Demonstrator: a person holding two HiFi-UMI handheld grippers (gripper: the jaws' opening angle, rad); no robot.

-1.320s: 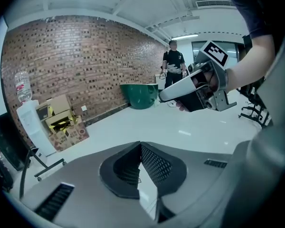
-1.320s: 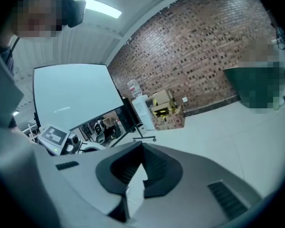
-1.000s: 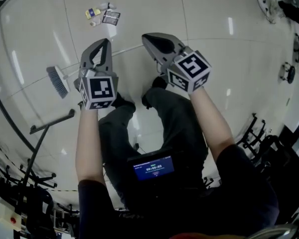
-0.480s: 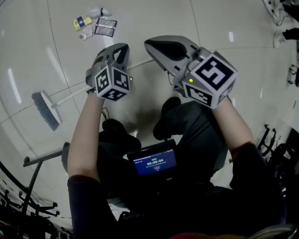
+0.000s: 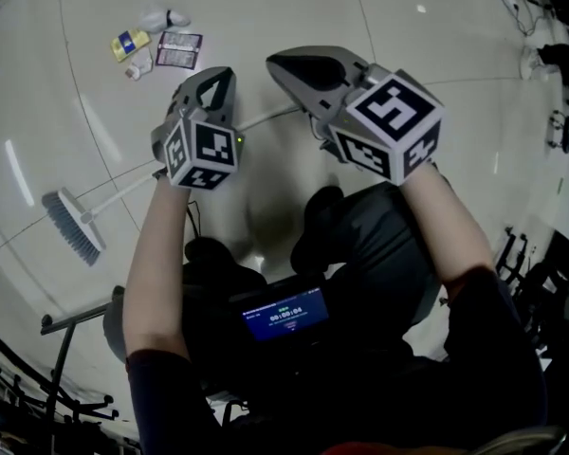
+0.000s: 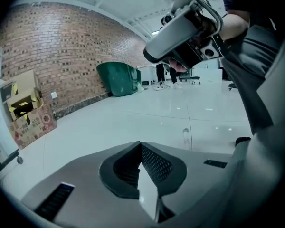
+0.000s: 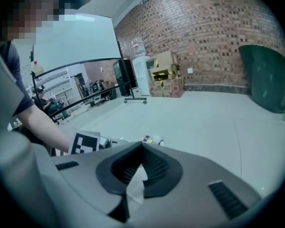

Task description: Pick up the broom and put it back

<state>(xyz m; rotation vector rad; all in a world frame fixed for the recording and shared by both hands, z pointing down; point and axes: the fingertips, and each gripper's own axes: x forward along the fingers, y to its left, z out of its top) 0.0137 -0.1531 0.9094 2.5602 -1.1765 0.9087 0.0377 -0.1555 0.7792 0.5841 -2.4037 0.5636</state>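
Grey-bristled broom with a thin pale handle lies flat on the floor; above its handle, the left claw and right claw are clenched, empty.

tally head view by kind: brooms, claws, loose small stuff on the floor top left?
broom: 1
claws: 2 (left claw, right claw, both shut and empty)
yellow pack: 1
dark packets: 2
white pieces: 2
Total: 8
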